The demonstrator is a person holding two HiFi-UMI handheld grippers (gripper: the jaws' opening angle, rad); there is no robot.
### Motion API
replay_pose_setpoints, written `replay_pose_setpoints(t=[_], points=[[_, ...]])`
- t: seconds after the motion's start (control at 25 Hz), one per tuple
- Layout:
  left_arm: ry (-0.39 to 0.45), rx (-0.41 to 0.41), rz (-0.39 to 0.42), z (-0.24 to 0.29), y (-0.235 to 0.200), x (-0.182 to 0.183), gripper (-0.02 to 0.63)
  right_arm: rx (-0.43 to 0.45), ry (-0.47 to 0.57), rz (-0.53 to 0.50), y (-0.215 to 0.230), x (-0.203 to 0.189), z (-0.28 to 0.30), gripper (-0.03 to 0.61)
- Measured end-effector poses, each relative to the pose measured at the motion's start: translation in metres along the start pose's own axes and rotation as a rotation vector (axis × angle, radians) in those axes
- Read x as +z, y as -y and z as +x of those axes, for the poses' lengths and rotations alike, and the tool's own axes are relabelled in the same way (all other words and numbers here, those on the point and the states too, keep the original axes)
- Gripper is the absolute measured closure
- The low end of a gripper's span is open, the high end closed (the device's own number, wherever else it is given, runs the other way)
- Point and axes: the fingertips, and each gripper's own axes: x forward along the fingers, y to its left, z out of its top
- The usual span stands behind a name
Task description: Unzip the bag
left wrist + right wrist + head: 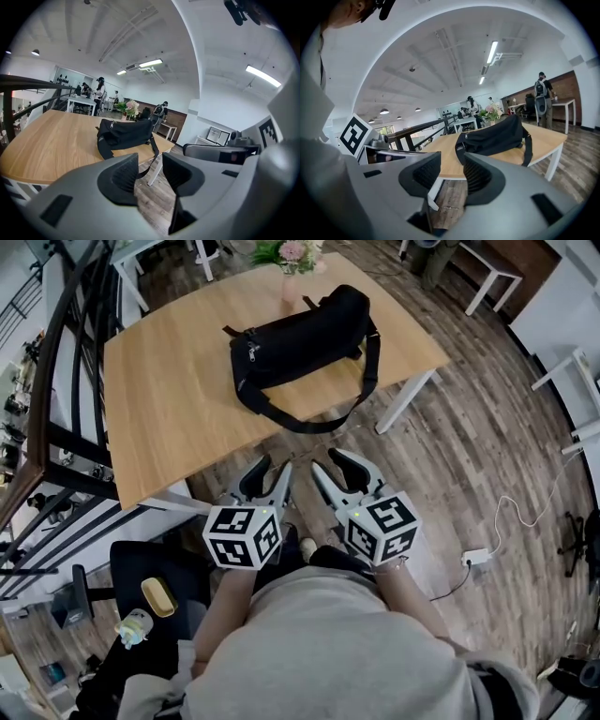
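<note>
A black bag [300,338] lies across the far half of a light wooden table [169,399], its shoulder strap [309,418] looping towards the near edge. The zip runs along the top, and its pull [251,350] is at the left end. Both grippers hover side by side over the floor, close to the person's body and short of the table. The left gripper [270,476] is open with nothing between its jaws; its own view shows the bag [124,133] well ahead. The right gripper [341,471] is open wide and empty, and the bag [492,136] is also far off.
A pink vase of flowers [292,266] stands just behind the bag. A dark railing [56,390] runs along the table's left side. A white power strip and cable [476,557] lie on the wooden floor at right. White tables [492,277] stand further back, where people are standing [541,96].
</note>
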Motion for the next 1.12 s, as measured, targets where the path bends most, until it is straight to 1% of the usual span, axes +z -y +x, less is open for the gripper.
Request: replay_pose_setpoints(t=[0.2, 0.36, 0.48, 0.64, 0.84, 1.12], points=[[-0.006, 0.023, -0.014, 0.010, -0.014, 0.001, 0.454, 0.015, -0.020, 0.015, 0.005, -0.004, 0.013, 0.434], [-0.018, 0.019, -0.020, 0.026, -0.025, 0.006, 0.454, 0.000, -0.024, 0.027, 0.017, -0.001, 0.028, 0.434], [-0.024, 0.020, -0.033, 0.041, -0.042, 0.012, 0.454, -0.005, -0.032, 0.027, 0.024, 0.004, 0.047, 0.434], [-0.017, 0.027, -0.043, 0.067, -0.071, 0.031, 0.454, -0.004, -0.033, 0.022, 0.039, 0.019, 0.085, 0.434], [0.007, 0.033, -0.069, 0.097, -0.109, 0.057, 0.454, 0.008, -0.046, -0.011, 0.049, 0.043, 0.134, 0.434], [-0.005, 0.057, -0.077, 0.137, -0.158, 0.087, 0.454, 0.011, -0.067, -0.043, 0.062, 0.070, 0.192, 0.434]])
